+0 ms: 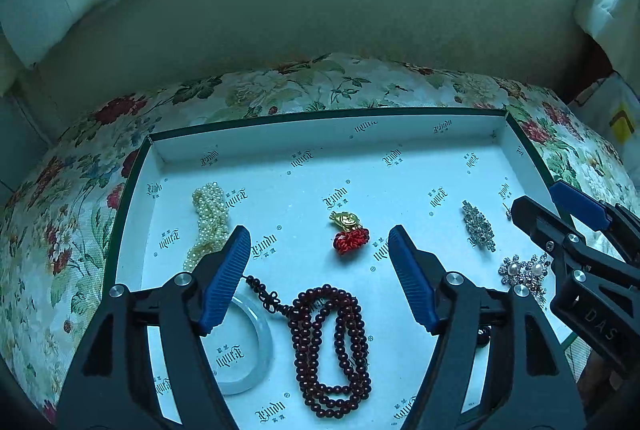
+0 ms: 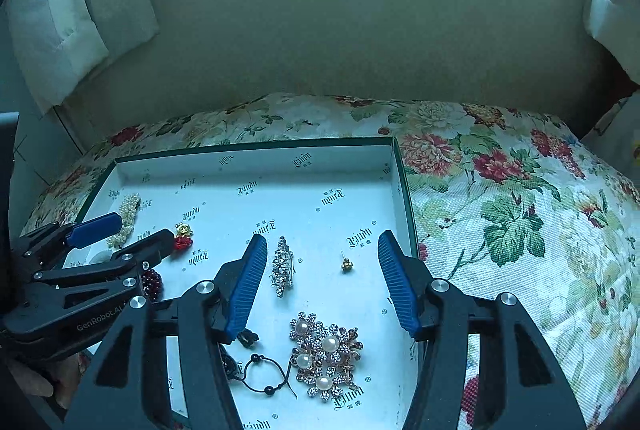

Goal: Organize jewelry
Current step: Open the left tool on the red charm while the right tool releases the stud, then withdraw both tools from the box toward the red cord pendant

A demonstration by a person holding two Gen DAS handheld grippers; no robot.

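Note:
A shallow box (image 1: 320, 114) with white printed lining holds the jewelry. In the left wrist view, my left gripper (image 1: 318, 232) is open above a dark red bead necklace (image 1: 332, 346) and a pale bangle (image 1: 250, 354), holding nothing. A pearl strand (image 1: 208, 226) lies left, and a gold charm with a red knot (image 1: 350, 234) is in the middle. My right gripper (image 2: 322, 238) is open and empty over a small gold stud (image 2: 346, 264), a rhinestone clip (image 2: 282, 266) and a pearl flower brooch (image 2: 326, 354). A black cord (image 2: 264, 374) lies near its left finger.
The box (image 2: 256, 145) rests on a floral cushion (image 2: 520, 209) of a chair with a plain padded back. White pillows (image 2: 60, 29) sit at both upper corners. The two grippers are close side by side, the left gripper (image 2: 142, 228) at the right wrist view's left edge.

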